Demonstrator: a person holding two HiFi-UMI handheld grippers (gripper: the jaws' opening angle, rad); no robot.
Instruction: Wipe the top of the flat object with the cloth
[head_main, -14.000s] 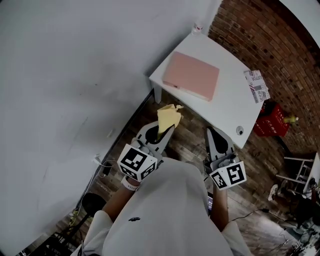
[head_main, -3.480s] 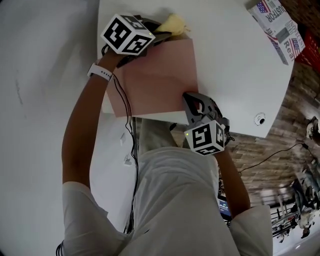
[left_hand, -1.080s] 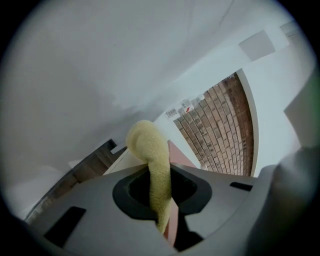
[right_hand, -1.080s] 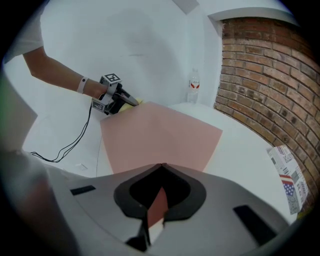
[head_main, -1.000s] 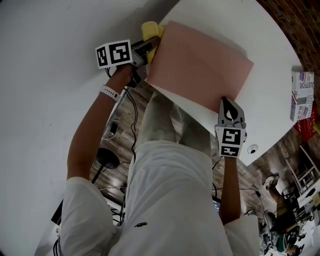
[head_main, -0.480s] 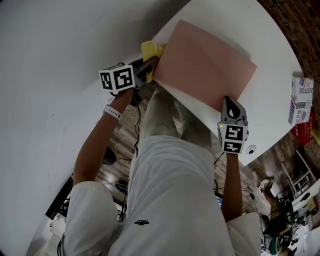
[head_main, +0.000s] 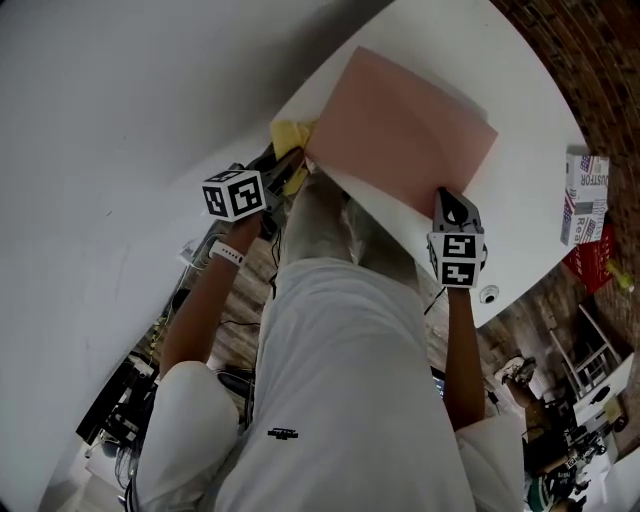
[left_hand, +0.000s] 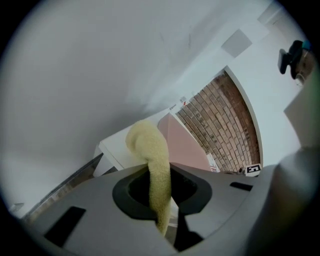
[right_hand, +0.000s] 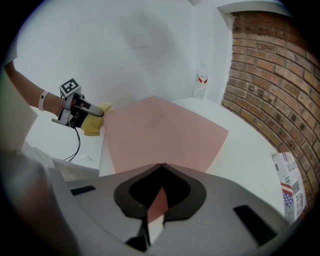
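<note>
The left gripper's (left_hand: 161, 171) jaws are closed on the yellow cloth (left_hand: 146, 144), which runs up between them as a narrow band and ends in a rounded bulge past their tips. The right gripper's (right_hand: 161, 167) jaws meet at their tips and pinch the near edge of the pink flat object (right_hand: 160, 131) (a pink sliver with a paler strip under it shows in the gap behind the tips).

In the head view the cloth lies at the left corner of the pink flat object, just beside its edge; whether the two touch cannot be told. The right gripper holds the object's nearest corner, well apart from the cloth, with the whole pink top between them.

The pink flat object lies flat on a white table (head_main: 520, 110), with bare tabletop showing to its right and beyond it. A printed carton (head_main: 578, 195) lies on the table well to the object's right, near the table's edge. A clear bottle (right_hand: 201, 80) stands upright beyond the object's far corner, against a white wall (right_hand: 125, 45). A brick wall (right_hand: 265, 75) rises to the object's right.
</note>
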